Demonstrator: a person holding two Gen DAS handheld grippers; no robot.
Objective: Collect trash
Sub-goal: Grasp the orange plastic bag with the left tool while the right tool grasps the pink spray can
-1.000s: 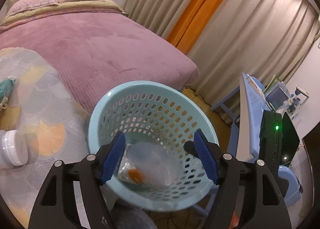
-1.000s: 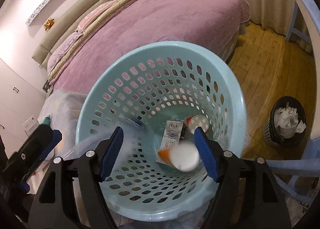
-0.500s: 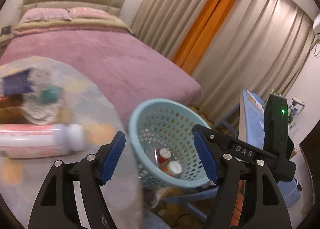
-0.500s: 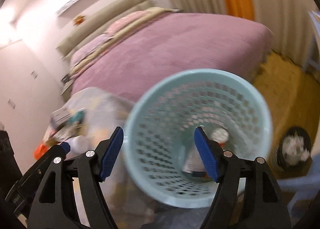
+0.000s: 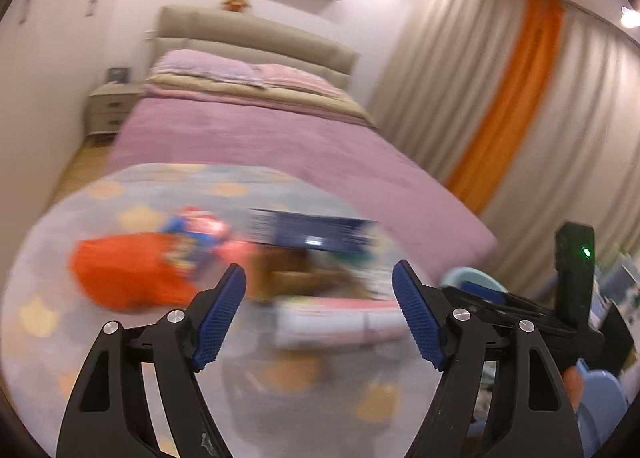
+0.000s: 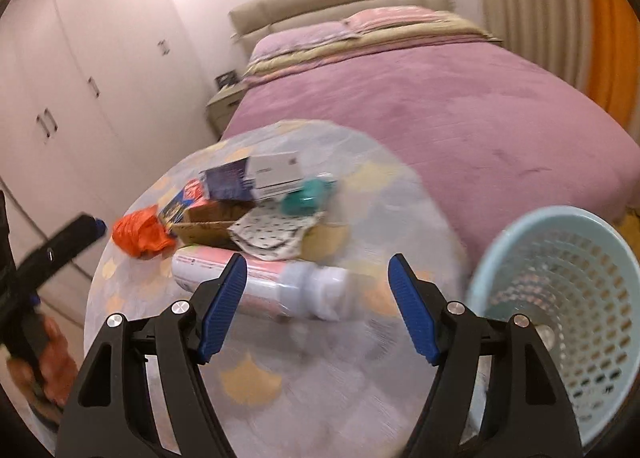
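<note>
A pile of trash lies on the round table (image 6: 256, 378): a pink and white bottle (image 6: 264, 284) on its side, an orange bag (image 6: 138, 234), a brown cardboard box (image 6: 208, 228), a spotted cloth (image 6: 276, 232), a teal object (image 6: 308, 196), and dark blue (image 6: 226, 180) and white (image 6: 276, 172) boxes. The light blue basket (image 6: 560, 298) stands at the table's right. My right gripper (image 6: 316, 306) is open and empty just before the bottle. My left gripper (image 5: 320, 316) is open and empty above the blurred pile, with the orange bag (image 5: 120, 274) at its left.
A bed with a purple cover (image 6: 460, 98) stands behind the table. White wardrobes (image 6: 60, 98) line the left wall. Beige and orange curtains (image 5: 520, 118) hang at the right. A nightstand (image 5: 108, 106) stands beside the headboard.
Both grippers have swung away from the basket, to the left, toward the table. The trash pile now fills both views and the basket sits at the right edge.
</note>
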